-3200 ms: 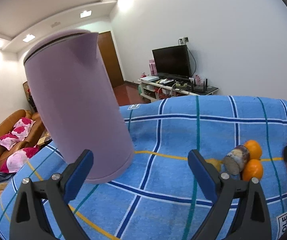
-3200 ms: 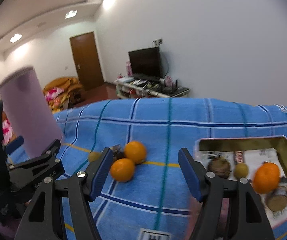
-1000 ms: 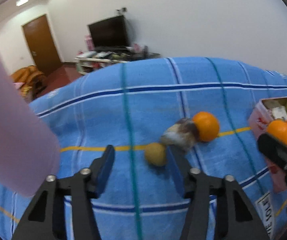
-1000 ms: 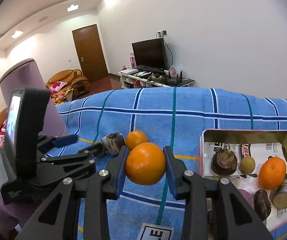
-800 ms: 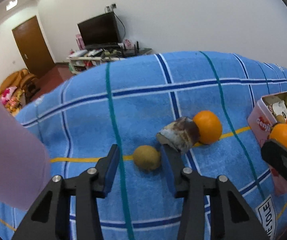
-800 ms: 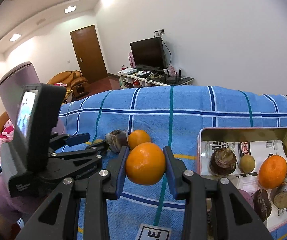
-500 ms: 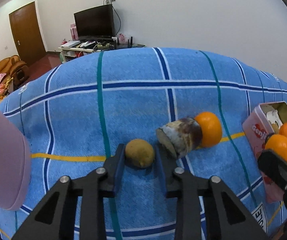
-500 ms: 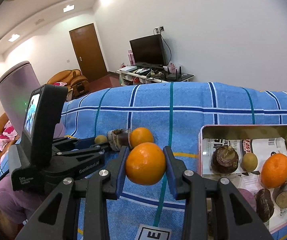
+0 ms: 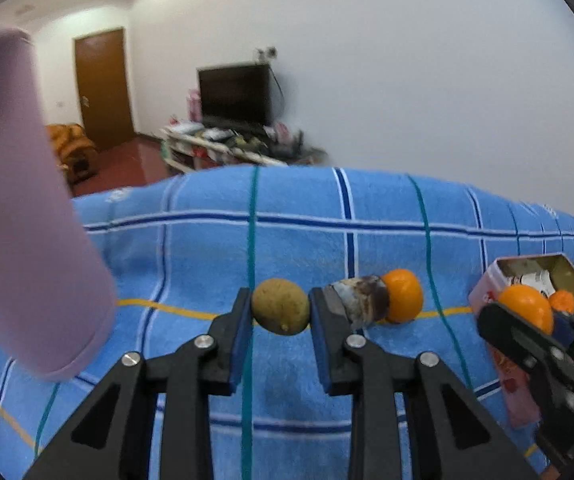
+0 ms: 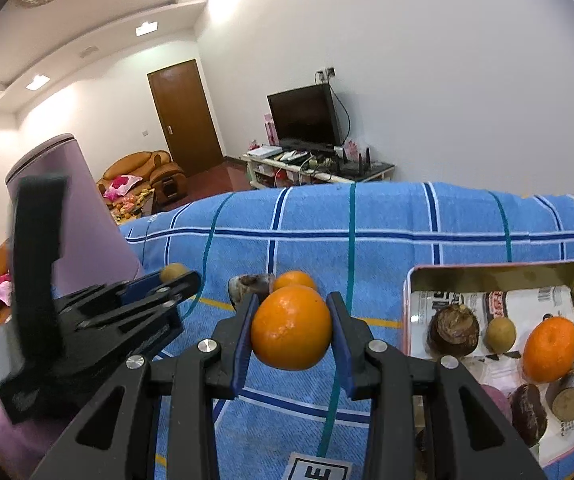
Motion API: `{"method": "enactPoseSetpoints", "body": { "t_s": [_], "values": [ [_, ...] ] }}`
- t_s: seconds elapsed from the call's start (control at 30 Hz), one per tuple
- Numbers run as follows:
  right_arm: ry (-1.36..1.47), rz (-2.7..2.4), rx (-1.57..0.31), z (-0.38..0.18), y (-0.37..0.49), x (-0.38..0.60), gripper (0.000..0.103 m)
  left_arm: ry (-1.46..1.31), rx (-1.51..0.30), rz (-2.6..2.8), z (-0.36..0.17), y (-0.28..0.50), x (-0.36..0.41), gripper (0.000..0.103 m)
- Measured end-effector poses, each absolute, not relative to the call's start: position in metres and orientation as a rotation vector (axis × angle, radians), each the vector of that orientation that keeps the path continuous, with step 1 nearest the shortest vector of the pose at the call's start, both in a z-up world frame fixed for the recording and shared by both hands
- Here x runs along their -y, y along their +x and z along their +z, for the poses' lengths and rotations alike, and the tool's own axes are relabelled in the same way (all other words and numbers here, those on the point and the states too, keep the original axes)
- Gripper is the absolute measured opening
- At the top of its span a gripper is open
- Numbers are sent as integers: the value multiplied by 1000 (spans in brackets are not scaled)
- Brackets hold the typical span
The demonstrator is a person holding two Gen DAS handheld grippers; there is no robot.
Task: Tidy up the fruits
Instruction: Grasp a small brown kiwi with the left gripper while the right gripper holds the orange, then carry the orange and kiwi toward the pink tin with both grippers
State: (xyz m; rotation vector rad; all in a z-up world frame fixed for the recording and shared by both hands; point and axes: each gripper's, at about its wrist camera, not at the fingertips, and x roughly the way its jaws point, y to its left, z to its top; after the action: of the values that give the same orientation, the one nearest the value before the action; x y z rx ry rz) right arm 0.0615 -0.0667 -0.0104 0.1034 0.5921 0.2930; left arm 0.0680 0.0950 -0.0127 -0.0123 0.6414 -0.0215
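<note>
My left gripper [image 9: 281,314] is shut on a small yellow-green fruit [image 9: 281,311] and holds it just above the blue checked cloth [image 9: 207,248]. My right gripper [image 10: 291,330] is shut on an orange [image 10: 290,327] above the cloth, left of the pink tin [image 10: 499,270]. A brown taro piece [image 9: 361,300] and a second orange [image 9: 403,295] lie on the cloth to the right of the left gripper. The tin holds an orange [image 10: 550,354], a small yellow-green fruit [image 10: 501,335] and several brown pieces.
A tall mauve jug [image 9: 19,216] stands on the cloth at the left, close to the left gripper; it also shows in the right wrist view [image 10: 83,232]. A TV stand, door and sofa lie beyond the table.
The left gripper closed on the small yellow-green fruit and lifted it off the cloth. The right gripper keeps holding its orange, almost still.
</note>
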Motion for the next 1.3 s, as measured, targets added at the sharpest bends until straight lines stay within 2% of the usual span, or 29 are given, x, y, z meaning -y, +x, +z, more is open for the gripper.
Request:
{"method": "enactPoseSetpoints", "body": {
  "t_s": [0.23,0.97,1.3],
  "values": [
    [47,242,-571,-9,52,62,37,25,-542,72,-2,36,-90,30],
    [4,221,-573,-3,40,69,37,4,-536,37,-7,19,-65,30],
    [-42,170,-517,7,32,74,37,8,-528,58,-5,14,-62,30]
  ]
}}
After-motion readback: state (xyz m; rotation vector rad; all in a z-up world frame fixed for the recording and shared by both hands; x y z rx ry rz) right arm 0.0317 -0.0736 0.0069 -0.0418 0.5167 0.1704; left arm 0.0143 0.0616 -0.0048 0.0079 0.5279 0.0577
